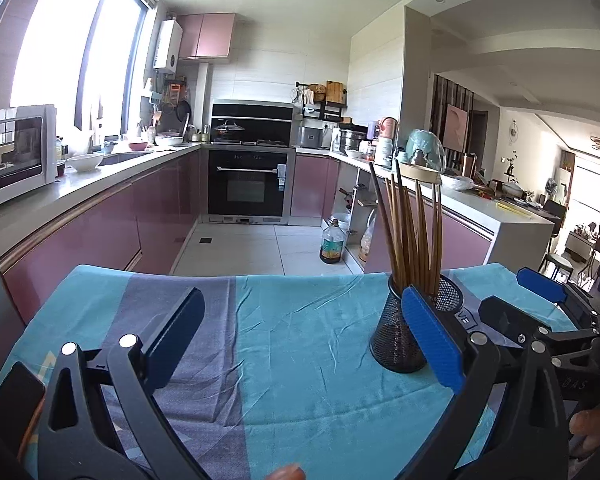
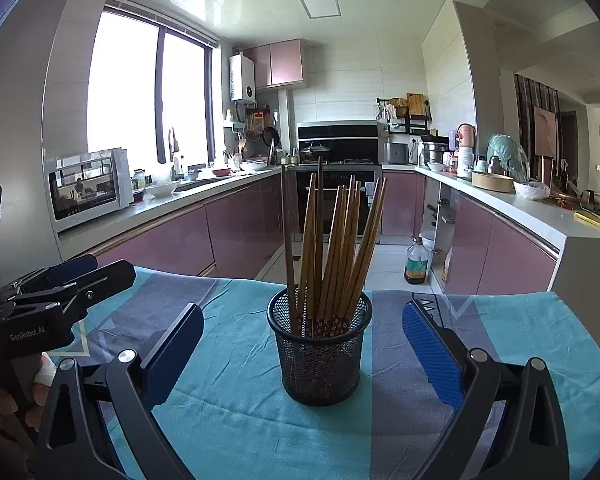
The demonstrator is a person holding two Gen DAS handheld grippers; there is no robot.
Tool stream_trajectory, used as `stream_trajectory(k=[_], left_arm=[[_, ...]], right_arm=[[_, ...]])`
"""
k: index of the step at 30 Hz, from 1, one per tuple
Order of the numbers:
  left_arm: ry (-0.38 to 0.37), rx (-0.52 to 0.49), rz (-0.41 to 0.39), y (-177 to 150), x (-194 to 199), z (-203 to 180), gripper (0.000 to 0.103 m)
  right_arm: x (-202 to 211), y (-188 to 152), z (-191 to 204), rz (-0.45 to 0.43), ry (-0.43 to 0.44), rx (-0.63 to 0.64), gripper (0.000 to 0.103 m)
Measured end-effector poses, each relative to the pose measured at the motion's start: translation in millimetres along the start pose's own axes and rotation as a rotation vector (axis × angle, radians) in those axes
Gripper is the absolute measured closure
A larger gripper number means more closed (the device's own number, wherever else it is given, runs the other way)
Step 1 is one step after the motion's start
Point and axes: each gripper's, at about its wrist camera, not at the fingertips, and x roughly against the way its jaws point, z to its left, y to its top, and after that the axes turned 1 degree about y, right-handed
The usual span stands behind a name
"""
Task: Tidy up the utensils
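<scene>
Right gripper (image 2: 302,350) jaws apart, empty | left gripper (image 1: 304,338) jaws apart, empty | brown wooden chopsticks (image 2: 332,248) upright in black mesh cup (image 2: 320,356) | blue-cloth table (image 2: 236,420), mid-far edge

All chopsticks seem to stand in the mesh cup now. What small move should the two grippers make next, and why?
Probably draw both grippers back from the cup. The chopsticks all stand in it, no loose ones lie on the cloth, and the jaws of the right gripper and left gripper are open and empty, so nothing seems left to pick up.
</scene>
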Motion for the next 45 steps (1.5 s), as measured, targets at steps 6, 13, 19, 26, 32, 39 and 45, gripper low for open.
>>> stream_trajectory(k=[6,13,19,26,32,39,45], left_arm=[[0.016,0.009,-0.021,-11.8,15.9,4.2,0.006],[0.047,-0.007,-0.064,-16.0,27.8,1.4,0.006],[0.050,0.005,-0.075,-18.1,31.8,0.2,0.006],[0.048,0.002,-0.106,-20.5,34.3,-2.7,0.006],[0.053,-0.008,-0.111,-23.9,33.1,-5.8,0.006],[0.060,-0.002,-0.128,-24.9,35.1,-5.3,0.006],[0.058,-0.001,-0.134,-28.0,36.3,-6.0,0.006]], right_arm=[[6.1,-9.6,6.5,-0.013,0.001,-0.010,0.007],[18.5,-12.2,11.5,-0.065,-0.035,-0.005,0.007],[24.6,-14.9,13.3,-0.091,-0.047,-0.007,0.007],[33.3,-16.1,11.8,-0.136,-0.062,-0.010,0.007],[32.3,-18.8,11.7,-0.140,-0.072,-0.009,0.007],[36.8,-18.7,12.2,-0.168,-0.079,-0.011,0.007],[37.2,-19.3,12.2,-0.170,-0.085,-0.014,0.007]])
